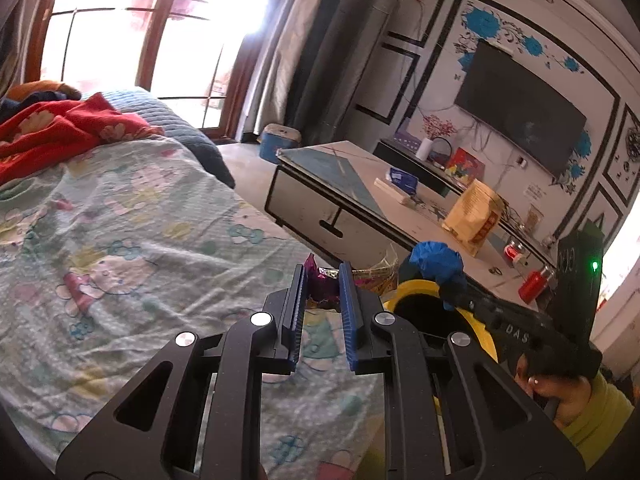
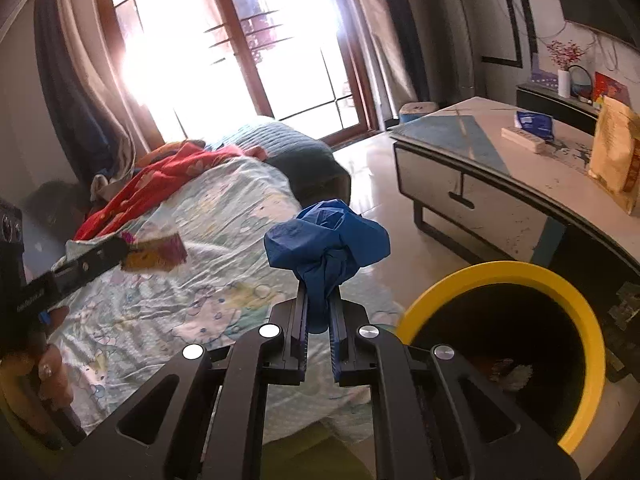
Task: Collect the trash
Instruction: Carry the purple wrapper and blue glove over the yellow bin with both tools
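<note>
My left gripper (image 1: 323,276) is shut on a crinkled purple and gold snack wrapper (image 1: 325,283), held above the bed's edge; it also shows in the right wrist view (image 2: 158,254). My right gripper (image 2: 320,300) is shut on a crumpled blue plastic bag (image 2: 326,240), held above the bed's edge just left of the bin. The bag also shows in the left wrist view (image 1: 438,260). The yellow-rimmed black trash bin (image 2: 576,300) stands on the floor at the right, with some pale scraps inside. In the left wrist view its rim (image 1: 416,290) is just right of my left gripper.
A bed with a cartoon-print sheet (image 1: 120,240) and a red blanket (image 1: 60,132) fills the left. A low white table (image 2: 500,176) with a yellow paper bag (image 2: 616,160), a blue pack and a strip stands right. Tiled floor (image 2: 384,184) lies between them.
</note>
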`<act>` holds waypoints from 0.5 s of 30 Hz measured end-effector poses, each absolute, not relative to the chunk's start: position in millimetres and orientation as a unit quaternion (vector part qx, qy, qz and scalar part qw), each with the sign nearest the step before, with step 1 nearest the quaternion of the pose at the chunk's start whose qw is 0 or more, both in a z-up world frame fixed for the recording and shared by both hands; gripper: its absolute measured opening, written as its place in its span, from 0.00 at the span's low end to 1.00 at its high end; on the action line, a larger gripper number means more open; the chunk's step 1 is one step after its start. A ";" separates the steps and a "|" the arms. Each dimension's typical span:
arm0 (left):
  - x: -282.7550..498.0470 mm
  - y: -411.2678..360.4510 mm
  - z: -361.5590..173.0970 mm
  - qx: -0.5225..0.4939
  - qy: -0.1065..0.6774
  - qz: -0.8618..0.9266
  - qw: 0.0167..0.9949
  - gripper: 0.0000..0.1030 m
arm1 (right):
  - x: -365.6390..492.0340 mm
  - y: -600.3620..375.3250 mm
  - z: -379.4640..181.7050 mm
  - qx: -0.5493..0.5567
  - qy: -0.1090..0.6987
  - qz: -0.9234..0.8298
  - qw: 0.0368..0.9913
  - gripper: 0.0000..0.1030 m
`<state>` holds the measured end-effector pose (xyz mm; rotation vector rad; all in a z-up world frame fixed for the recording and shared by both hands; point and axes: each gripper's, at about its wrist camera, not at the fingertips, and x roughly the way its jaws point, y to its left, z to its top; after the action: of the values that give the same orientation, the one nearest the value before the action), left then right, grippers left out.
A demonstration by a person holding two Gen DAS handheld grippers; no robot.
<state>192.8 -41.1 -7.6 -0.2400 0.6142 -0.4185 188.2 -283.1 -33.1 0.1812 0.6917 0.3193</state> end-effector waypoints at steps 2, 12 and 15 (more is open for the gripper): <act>190.5 -51.2 -7.2 -0.108 0.299 -0.212 0.924 0.11 | 185.8 -291.4 -30.7 0.091 0.333 0.150 0.926 0.08; 179.9 -96.6 -6.2 -0.067 0.298 -0.247 0.920 0.11 | 172.9 -327.3 -25.6 0.107 0.321 0.126 0.933 0.08; 177.6 -110.0 -7.7 -0.055 0.300 -0.257 0.917 0.11 | 168.2 -337.9 -27.1 0.111 0.320 0.118 0.934 0.08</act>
<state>177.6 -110.0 -7.7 -0.1131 0.6174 -0.5281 168.2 -337.9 -27.1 0.2262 0.6538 0.2409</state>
